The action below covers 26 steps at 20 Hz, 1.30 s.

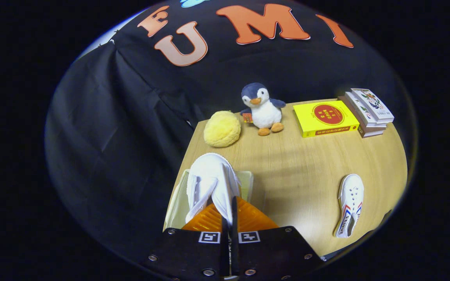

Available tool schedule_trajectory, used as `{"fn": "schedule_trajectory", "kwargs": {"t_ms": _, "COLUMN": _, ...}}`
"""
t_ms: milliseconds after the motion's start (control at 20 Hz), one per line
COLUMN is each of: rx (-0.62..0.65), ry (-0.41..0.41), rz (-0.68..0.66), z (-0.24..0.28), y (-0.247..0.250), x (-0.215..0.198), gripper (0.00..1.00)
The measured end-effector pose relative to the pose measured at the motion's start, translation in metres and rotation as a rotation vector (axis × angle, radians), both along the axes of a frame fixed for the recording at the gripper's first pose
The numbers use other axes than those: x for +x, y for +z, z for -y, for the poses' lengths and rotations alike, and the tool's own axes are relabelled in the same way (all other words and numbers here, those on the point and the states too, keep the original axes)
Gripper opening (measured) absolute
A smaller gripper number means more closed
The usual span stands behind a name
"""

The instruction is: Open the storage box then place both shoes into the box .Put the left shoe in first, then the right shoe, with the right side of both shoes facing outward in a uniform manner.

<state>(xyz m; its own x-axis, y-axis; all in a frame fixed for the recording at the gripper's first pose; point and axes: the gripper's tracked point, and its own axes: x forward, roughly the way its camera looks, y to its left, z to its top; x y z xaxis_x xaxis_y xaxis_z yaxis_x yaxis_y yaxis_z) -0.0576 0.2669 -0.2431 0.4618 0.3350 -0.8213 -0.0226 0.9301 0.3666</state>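
A white canvas shoe (211, 183) hangs from my gripper (228, 212), whose fingers are shut on its heel edge, toe pointing away from me. It hovers over the open pale storage box (176, 203) at the table's near left corner. The box's rim shows on either side of the shoe. The second white shoe (350, 205), with red and blue side stripes, lies flat on the wooden table (299, 171) to the right, sole toward the table edge.
Beyond the box lie a yellow round plush (222, 128), a penguin toy (262, 109), a yellow book (325, 118) and a small stack of books (367, 111) along the table's far side. Black cloth hangs to the left of the table.
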Motion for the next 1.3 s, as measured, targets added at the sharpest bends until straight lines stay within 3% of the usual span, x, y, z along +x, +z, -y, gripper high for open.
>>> {"fn": "schedule_trajectory", "kwargs": {"t_ms": 350, "rx": -0.063, "ry": 0.033, "rz": -0.147, "z": -0.051, "y": -0.045, "x": -0.013, "gripper": 0.02}}
{"fn": "schedule_trajectory", "kwargs": {"t_ms": 900, "rx": -0.153, "ry": -0.105, "rz": -0.384, "z": -0.09, "y": -0.127, "x": -0.039, "gripper": 0.03}}
{"fn": "schedule_trajectory", "kwargs": {"t_ms": 1150, "rx": -0.101, "ry": -0.113, "rz": -0.45, "z": -0.102, "y": -0.145, "x": -0.052, "gripper": 0.04}}
{"fn": "schedule_trajectory", "kwargs": {"t_ms": 1300, "rx": -0.017, "ry": -0.095, "rz": -0.493, "z": -0.114, "y": -0.146, "x": -0.063, "gripper": 0.13}}
